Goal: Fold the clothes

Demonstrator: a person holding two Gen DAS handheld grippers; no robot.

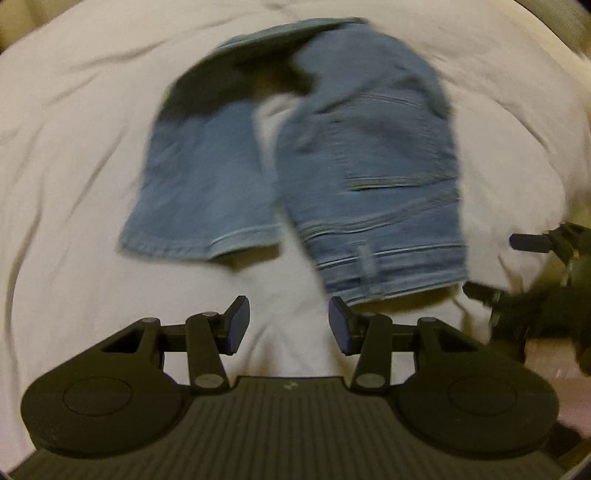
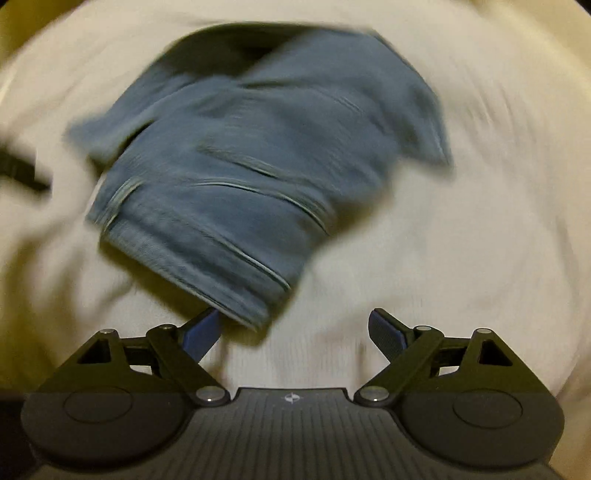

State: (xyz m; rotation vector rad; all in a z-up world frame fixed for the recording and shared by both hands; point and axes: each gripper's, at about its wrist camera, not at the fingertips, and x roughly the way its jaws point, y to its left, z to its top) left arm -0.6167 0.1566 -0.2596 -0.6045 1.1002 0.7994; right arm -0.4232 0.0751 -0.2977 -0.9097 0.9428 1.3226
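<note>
A pair of faded blue denim jeans (image 1: 314, 147) lies bunched on a wrinkled white bedsheet (image 1: 74, 147) at twelve o'clock of both grippers — blurred, its far folds lost in shadow. The left gripper (image 1: 289, 325) stands apart, empty. The right gripper (image 2: 295, 334) gapes wide, its left pad partly hidden by the waistband.

A wrinkled white bed sheet (image 1: 74, 155) fills both views under warm, dim light. At two o'clock in the left wrist view, a pale curved edge (image 1: 554, 33) shows, possibly a wall; blur hides more.
</note>
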